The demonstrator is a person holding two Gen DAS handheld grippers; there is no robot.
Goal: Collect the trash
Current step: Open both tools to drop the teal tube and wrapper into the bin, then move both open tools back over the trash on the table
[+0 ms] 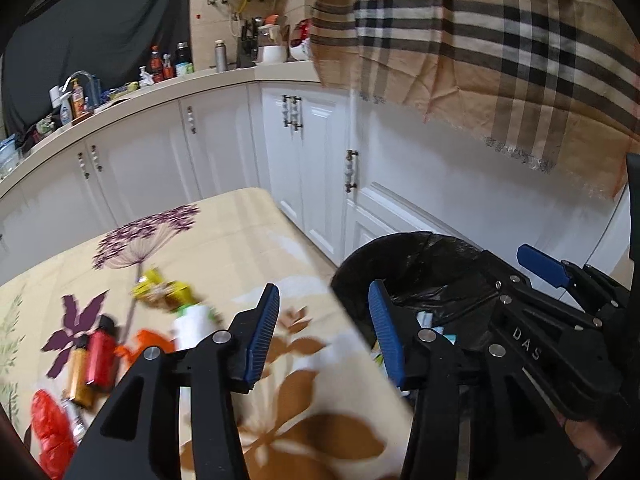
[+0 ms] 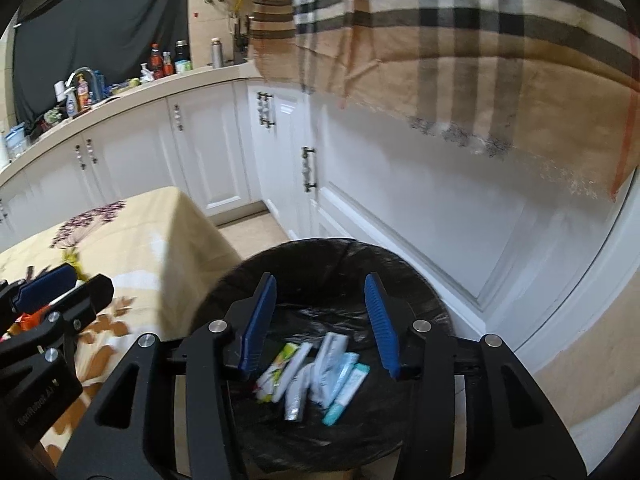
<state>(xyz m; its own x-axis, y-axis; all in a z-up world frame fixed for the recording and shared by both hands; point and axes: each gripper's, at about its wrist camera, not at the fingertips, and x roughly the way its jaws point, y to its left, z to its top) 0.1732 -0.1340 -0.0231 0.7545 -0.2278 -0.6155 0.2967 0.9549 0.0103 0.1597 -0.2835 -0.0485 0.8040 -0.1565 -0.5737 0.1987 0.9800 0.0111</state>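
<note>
A black-lined trash bin (image 2: 340, 256) stands on the floor beside a table with a floral cloth (image 1: 240, 232). Several squeezed tubes (image 2: 316, 372) lie in the bin. My right gripper (image 2: 322, 320) is open and empty right above the bin; it also shows in the left wrist view (image 1: 540, 264). My left gripper (image 1: 324, 332) is open and empty over the table's right edge next to the bin (image 1: 420, 252). Trash lies on the table at the left: a yellow wrapper (image 1: 154, 284), a white bottle (image 1: 194, 324), a red can (image 1: 100, 356), an orange scrap (image 1: 144, 346) and a red bag (image 1: 50, 432).
White kitchen cabinets (image 1: 312, 168) run behind the table and bin, with a cluttered counter (image 1: 132, 88) and sink above. A plaid cloth (image 1: 500, 48) hangs over the cabinets at the upper right. A strip of tiled floor (image 2: 256, 228) lies between table and cabinets.
</note>
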